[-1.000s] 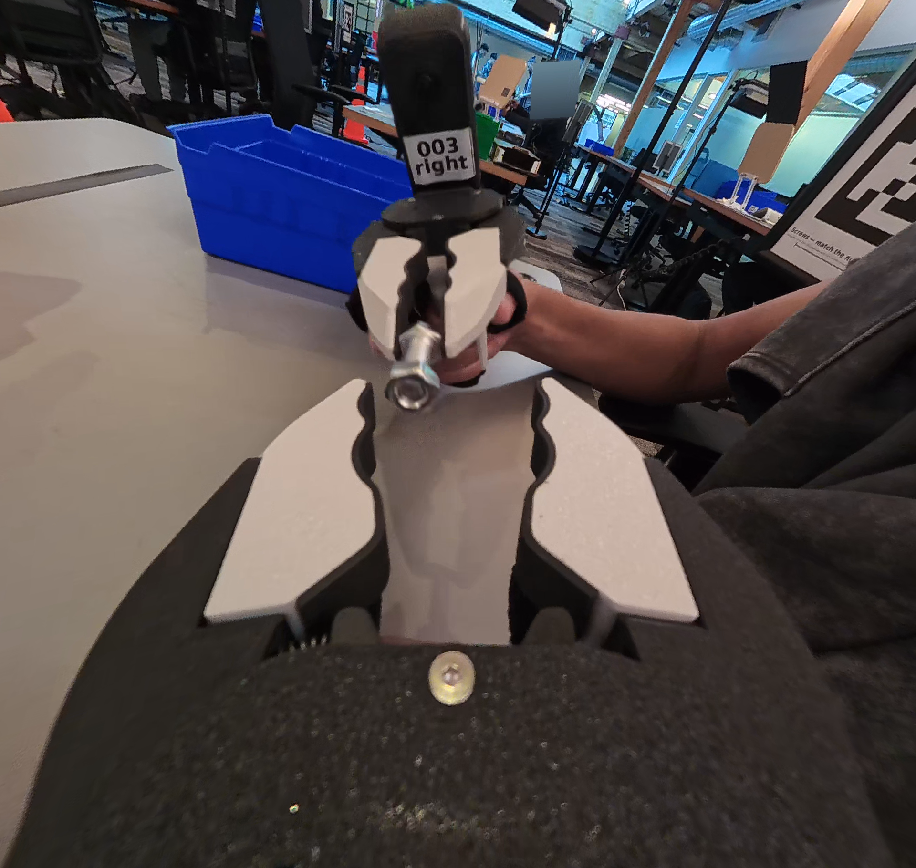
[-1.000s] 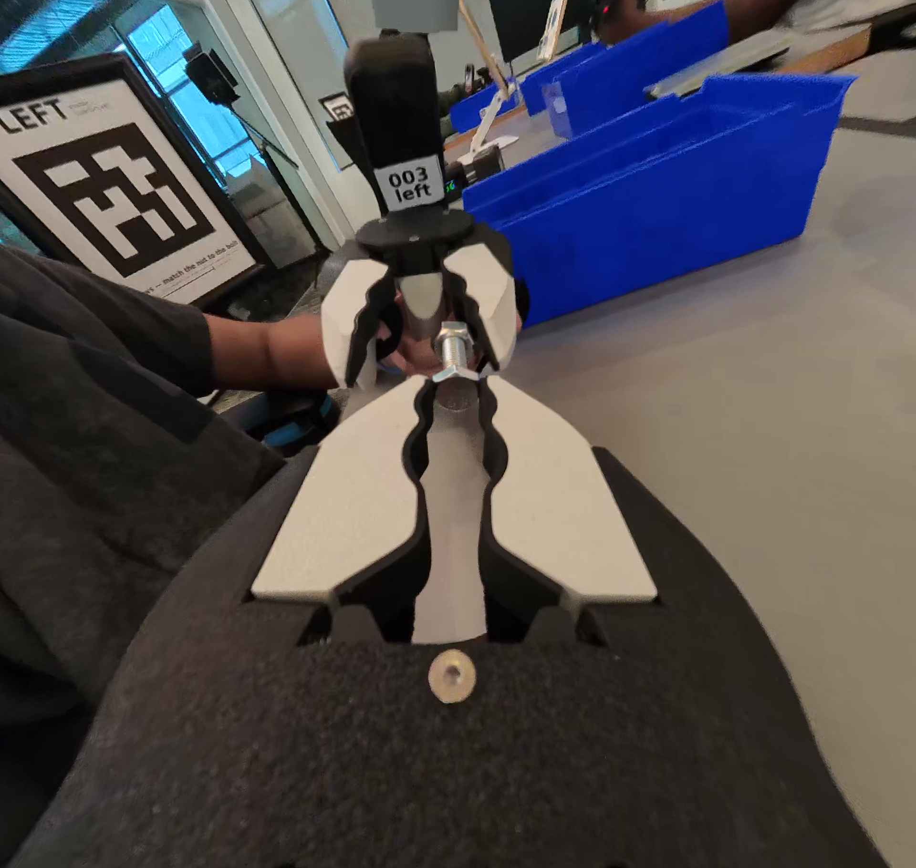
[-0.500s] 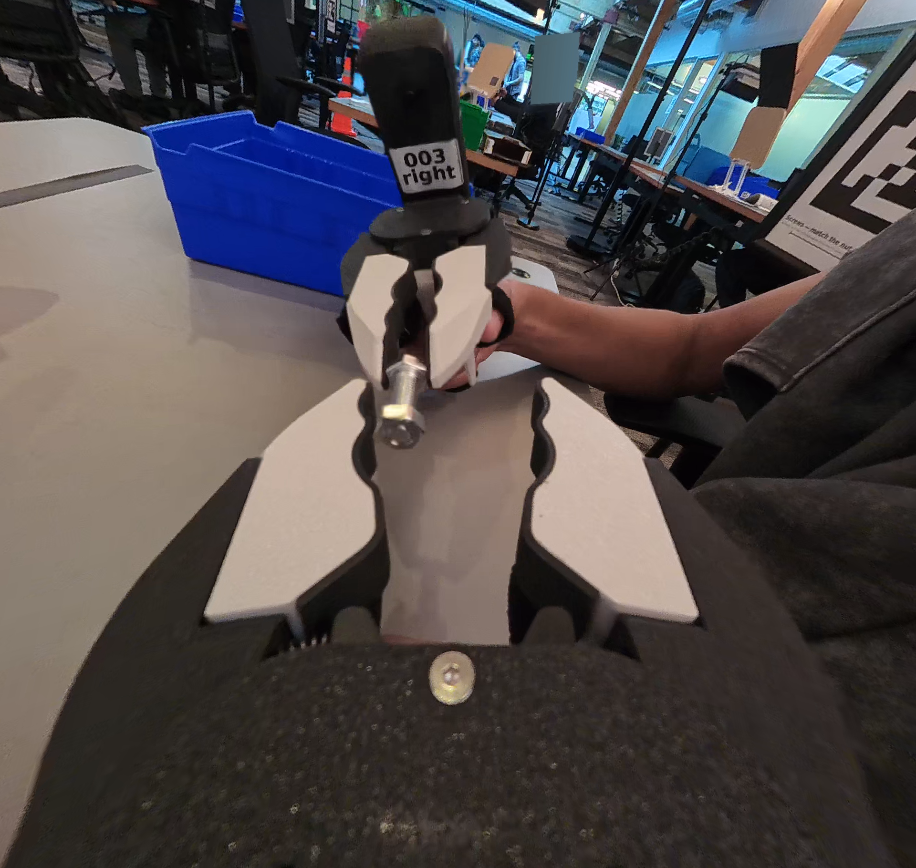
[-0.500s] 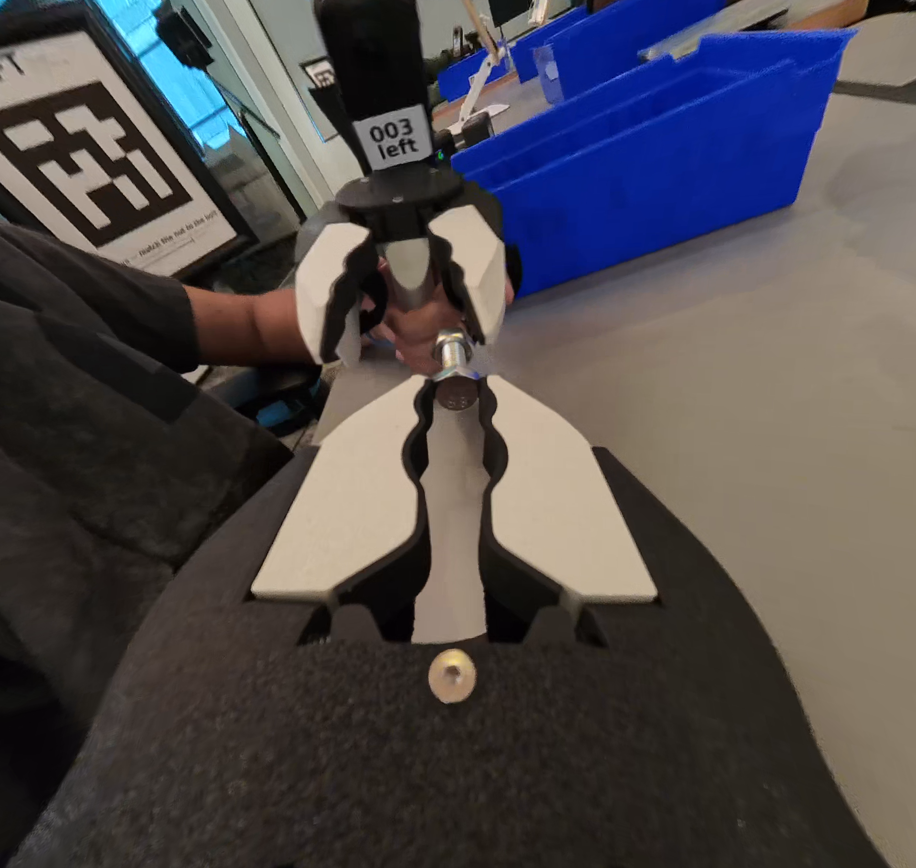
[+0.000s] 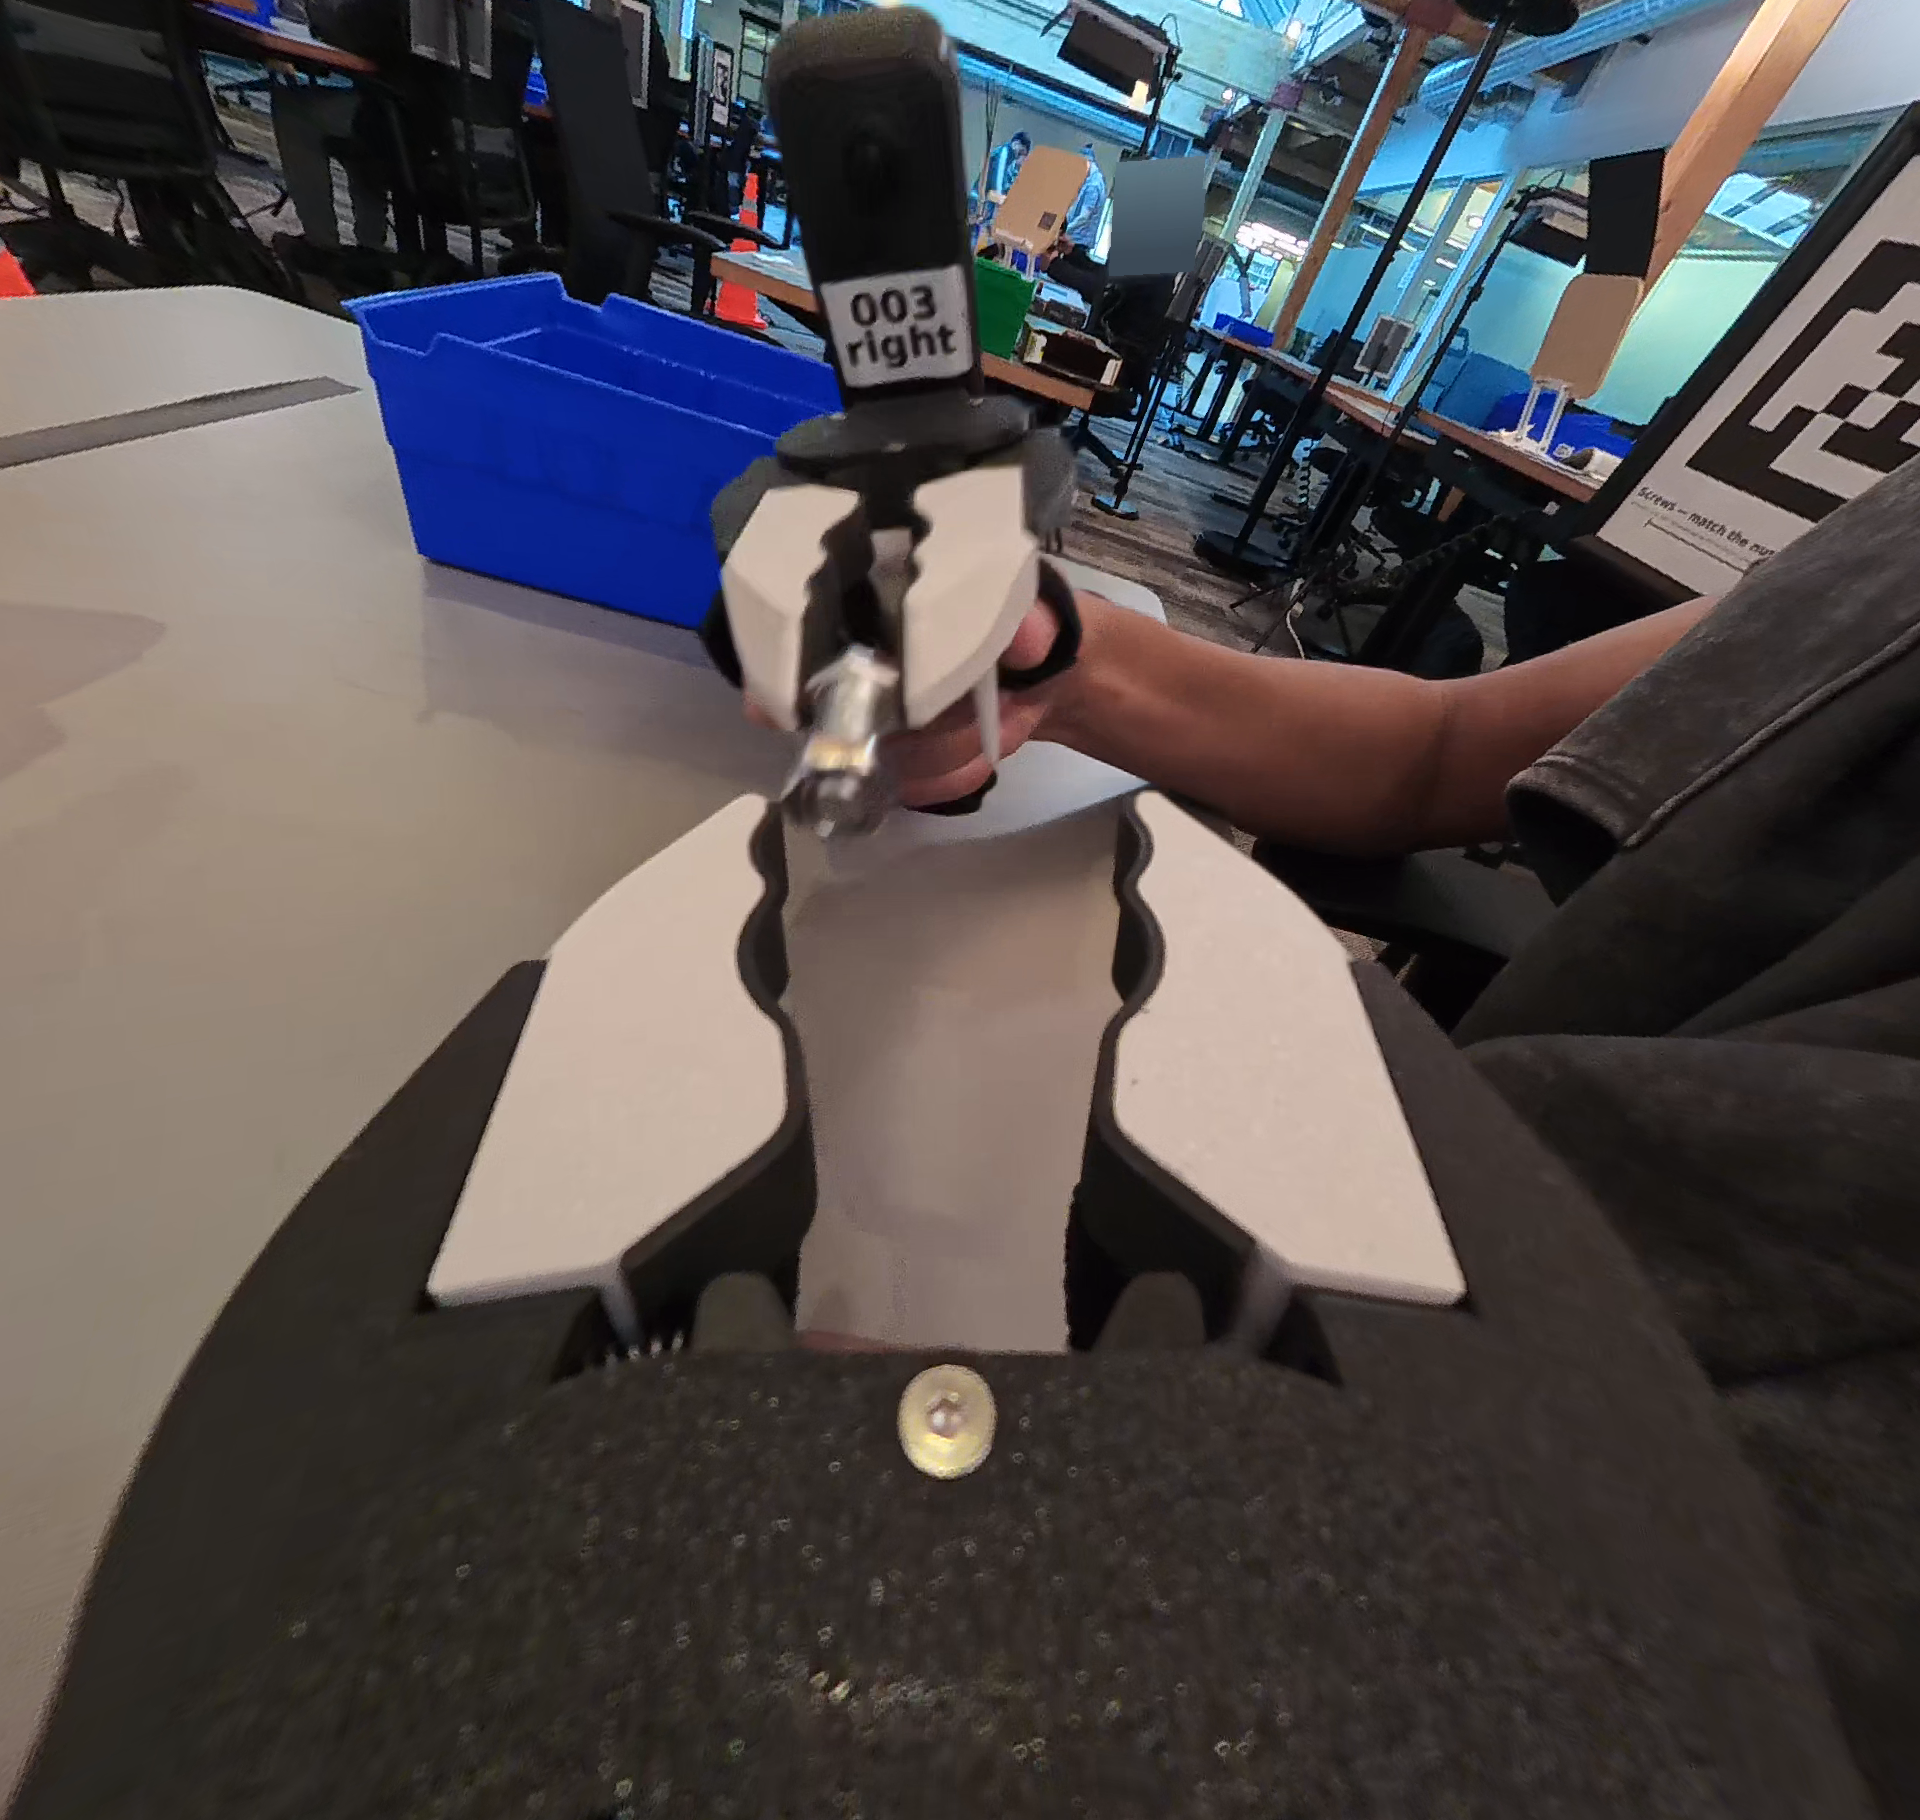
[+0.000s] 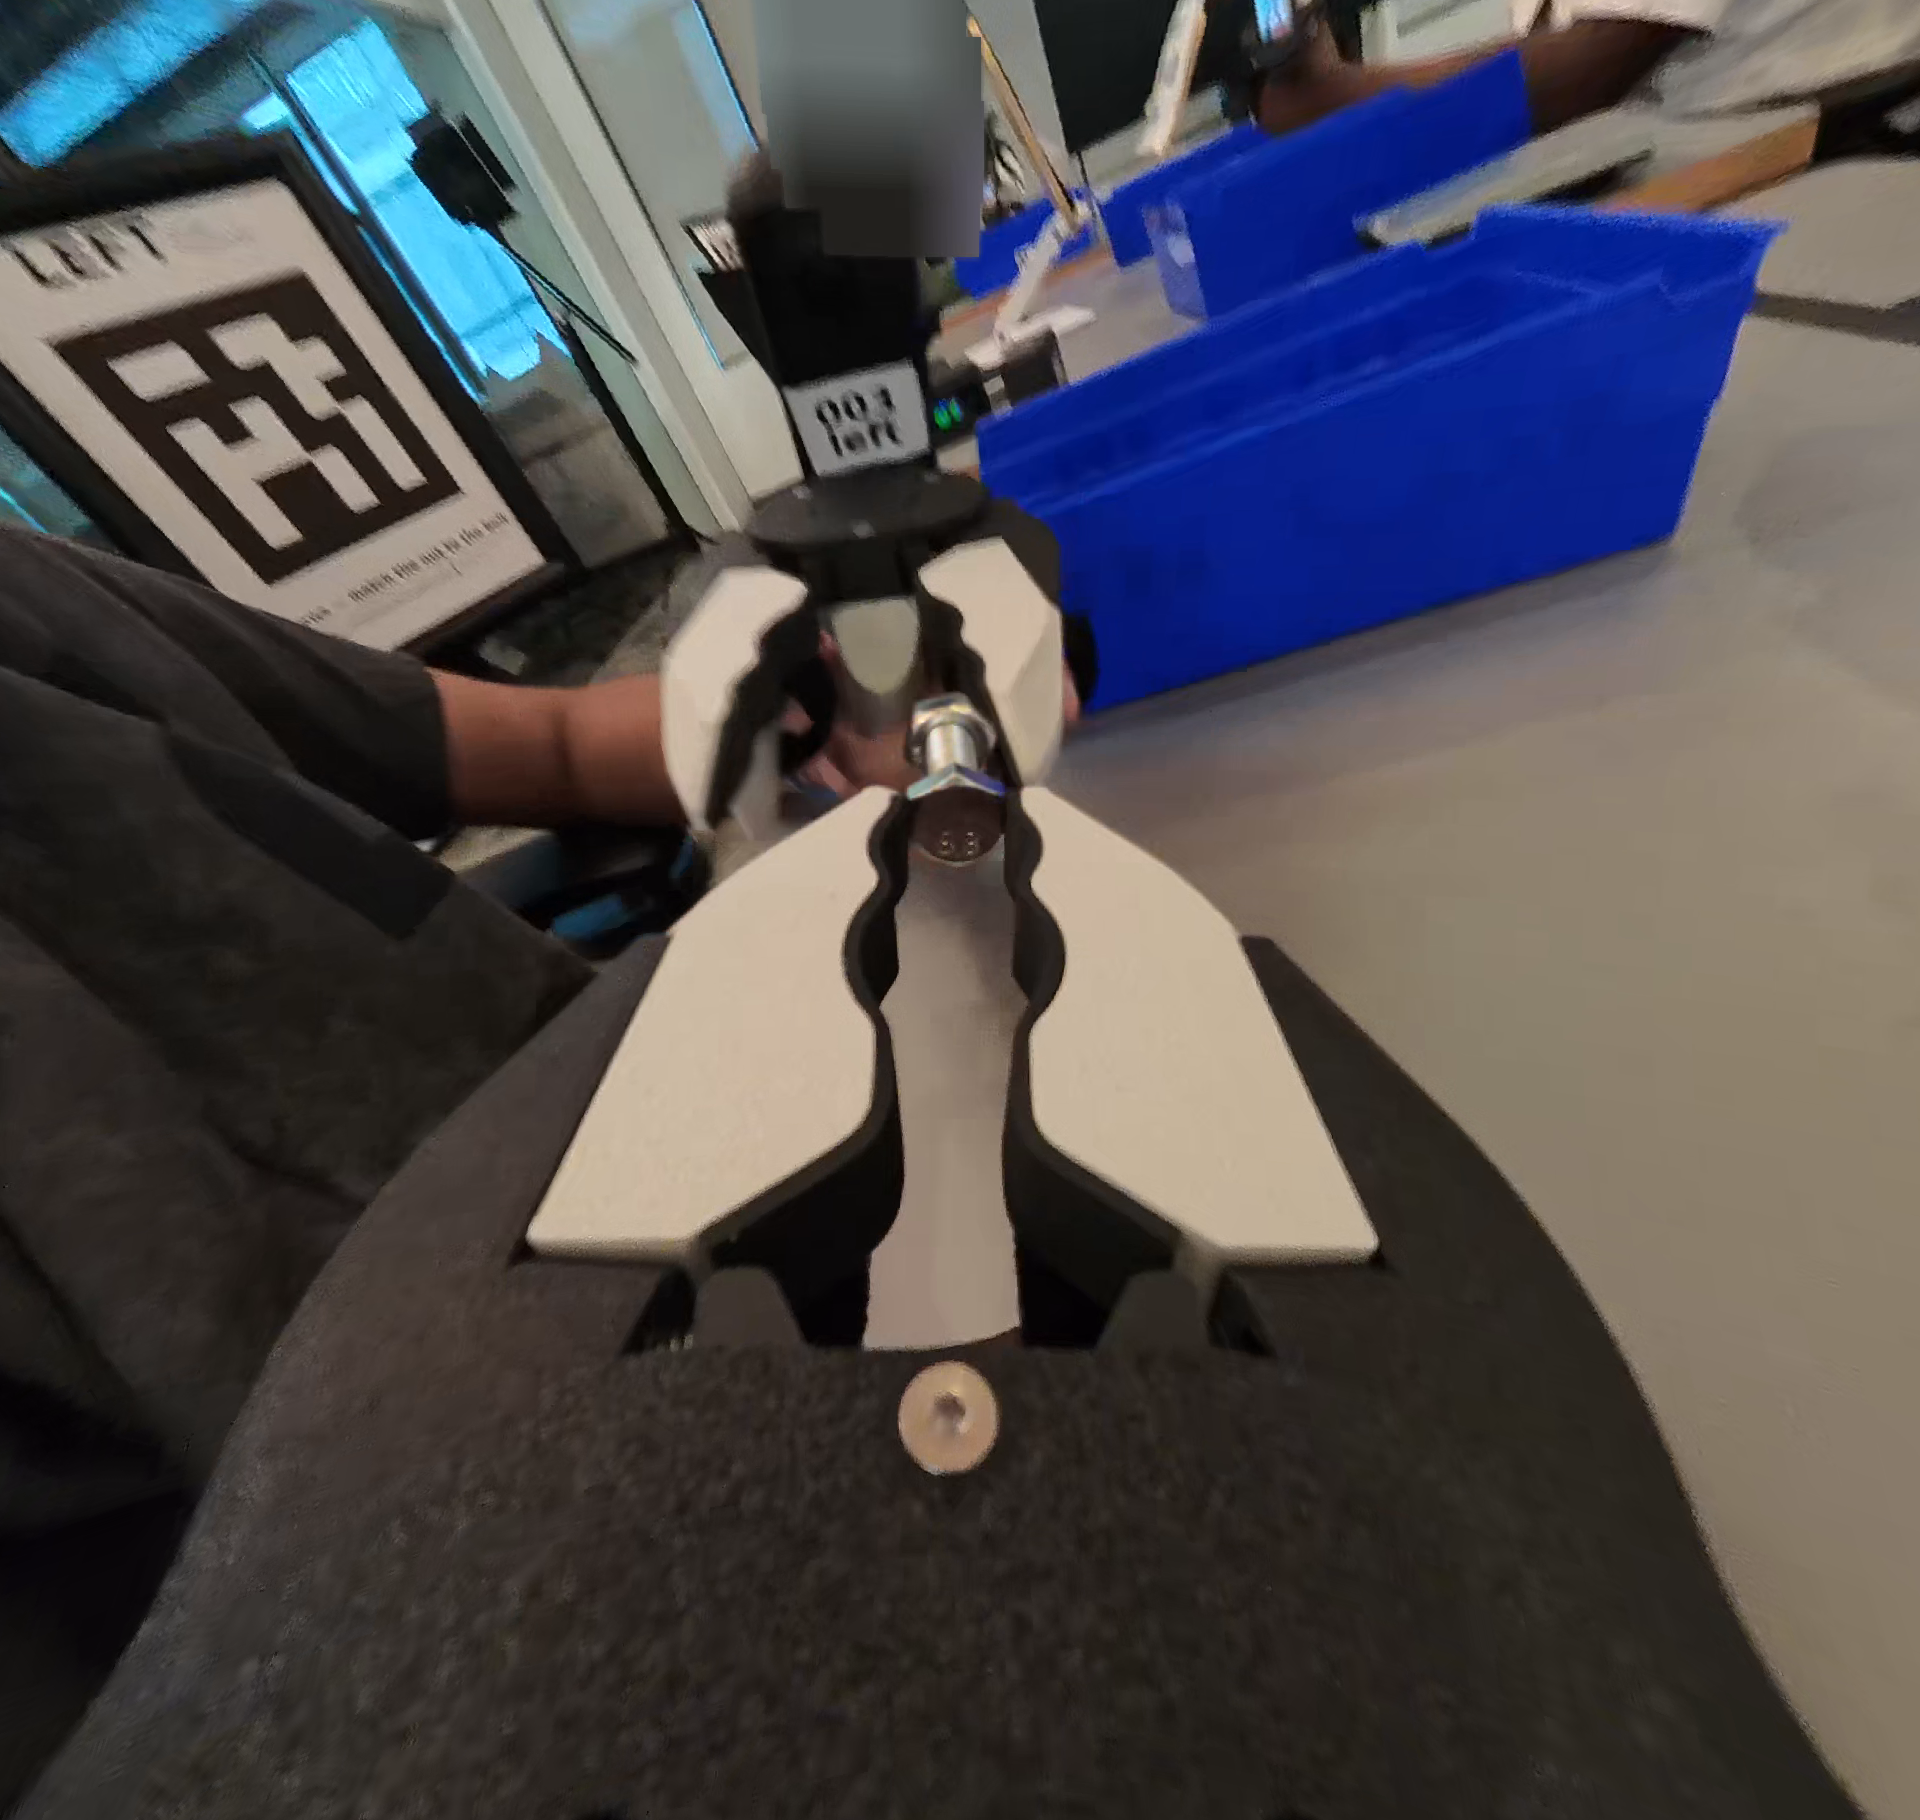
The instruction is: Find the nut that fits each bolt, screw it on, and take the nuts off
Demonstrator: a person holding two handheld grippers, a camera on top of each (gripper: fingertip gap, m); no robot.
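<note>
right tool (image 6: 956,820) on bolt (image 6: 954,840) head

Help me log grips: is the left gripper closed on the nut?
No, in the left wrist view the left gripper is open with only table between its fingers, while the right gripper holds the bolt.

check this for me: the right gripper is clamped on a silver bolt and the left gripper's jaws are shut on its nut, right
Not quite. The right gripper does clamp the silver steel hex-head bolt, but the left gripper's jaws stand wide open with nothing between them, as the left wrist view shows. The silver nut sits near the bolt's far end, ungripped.
</note>
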